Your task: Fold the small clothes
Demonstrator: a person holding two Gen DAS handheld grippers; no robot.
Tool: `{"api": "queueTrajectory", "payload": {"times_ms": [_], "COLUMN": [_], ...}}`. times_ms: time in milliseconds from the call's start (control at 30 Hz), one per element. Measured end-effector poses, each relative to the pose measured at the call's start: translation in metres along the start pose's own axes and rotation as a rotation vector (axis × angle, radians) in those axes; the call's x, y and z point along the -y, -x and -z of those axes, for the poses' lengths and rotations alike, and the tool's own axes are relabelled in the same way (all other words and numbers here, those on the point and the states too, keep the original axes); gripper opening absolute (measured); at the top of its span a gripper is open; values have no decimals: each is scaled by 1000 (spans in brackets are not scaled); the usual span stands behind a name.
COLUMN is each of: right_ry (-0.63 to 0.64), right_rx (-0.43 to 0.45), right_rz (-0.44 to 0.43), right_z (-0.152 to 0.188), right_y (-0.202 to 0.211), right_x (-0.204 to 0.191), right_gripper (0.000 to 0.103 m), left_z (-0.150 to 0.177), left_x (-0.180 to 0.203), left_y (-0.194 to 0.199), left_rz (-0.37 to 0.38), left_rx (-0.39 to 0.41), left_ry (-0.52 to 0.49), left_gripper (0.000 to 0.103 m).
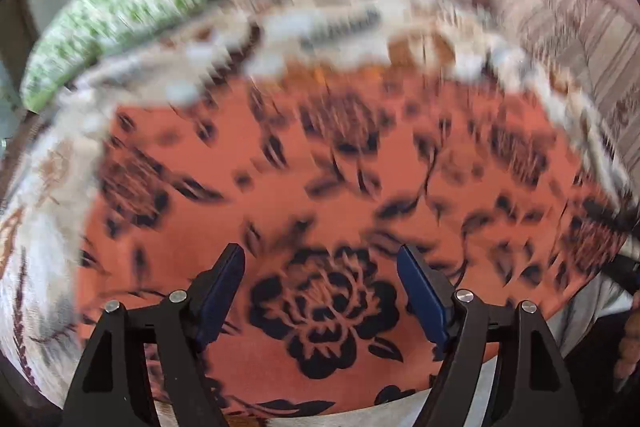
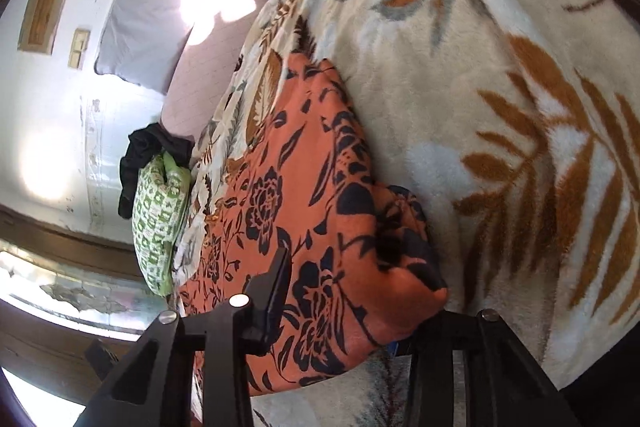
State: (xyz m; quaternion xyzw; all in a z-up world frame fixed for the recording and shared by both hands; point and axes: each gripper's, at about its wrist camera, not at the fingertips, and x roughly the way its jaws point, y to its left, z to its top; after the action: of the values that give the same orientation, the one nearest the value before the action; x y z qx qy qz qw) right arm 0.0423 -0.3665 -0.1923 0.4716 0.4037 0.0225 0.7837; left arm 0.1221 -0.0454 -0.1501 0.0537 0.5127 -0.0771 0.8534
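The left claw (image 1: 320, 267) hangs released over one orange garment (image 1: 320, 167) printed with black roses, its two blue pads (image 1: 224, 291) spread wide with bare cloth between them and nothing pinched. It points steeply down at the fabric, and the left wrist view is smeared with blur.

The right claw (image 2: 340, 291) points down at a shallower slant, with a bunched fold of that same orange garment (image 2: 320, 227) lying between its fingers. One black finger (image 2: 272, 291) shows against the cloth, the other is buried under the fold; whether the pads press on the fabric, I cannot tell.

The garment lies spread on one cream blanket (image 2: 500, 107) with brown leaf print, which covers the bed. Beyond the garment's far edge sits one green-and-white patterned bundle (image 2: 160, 211), with one black cloth (image 2: 148, 155) draped over its top. Further off, one grey pillow (image 2: 148, 19) rests against the white wall.
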Motion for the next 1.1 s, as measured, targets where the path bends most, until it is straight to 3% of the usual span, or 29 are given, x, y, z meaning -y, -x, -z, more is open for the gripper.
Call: {"api": "queueTrajectory", "payload": {"times_ms": [33,67,133,200,267,300,333,400,433,500,633,767,867,933,1000,1100], "right_ry": [-12,-28,-41,-1,56,94,136,233,289,414,672,880,986,969,1010,965], "right_rx": [1,-5,-6,-4,11,25,42,70,80,91,104,1,-185,-346,-284,-275], "right_rz": [5,4,-5,38,68,84,97,99,99,83,42,35,113,189,194,147], "right_z": [0,-1,-2,-4,-4,-4,-3,0,3,14,64,140,203,231,241,223], "right_y": [-1,-4,-9,-7,-2,1,5,11,13,14,6,-42,-121,-174,-171,-154], "right_x": [2,6,11,6,-8,-19,-32,-68,-90,-141,-240,-300,-300,-279,-282,-294], "right_gripper": [47,57,56,23,20,20,19,18,18,18,18,18,18,18,19,18], "left_z": [2,2,-2,-2,0,2,5,4,1,1,28,77,106,121,127,129], "left_x": [3,4,-1,-8,-16,-19,-21,-24,-30,-56,-131,-212,-254,-268,-272,-269], "left_y": [-5,-3,6,24,30,19,0,4,10,35,89,111,103,97,94,95], "left_rz": [-23,-37,-13,10,-1,9,31,34,57,123,94,21,-31,-6,5,17], "left_rx": [25,48,34,97,130,90,-10,47,39,100,256,283,244,218,220,232], "left_ry": [-19,-30,9,46,46,45,38,11,36,142,342,572,680,728,723,711], "left_gripper": [83,83,83,83,83,83,83,85,85,84,84,84,84,84,84,84]}}
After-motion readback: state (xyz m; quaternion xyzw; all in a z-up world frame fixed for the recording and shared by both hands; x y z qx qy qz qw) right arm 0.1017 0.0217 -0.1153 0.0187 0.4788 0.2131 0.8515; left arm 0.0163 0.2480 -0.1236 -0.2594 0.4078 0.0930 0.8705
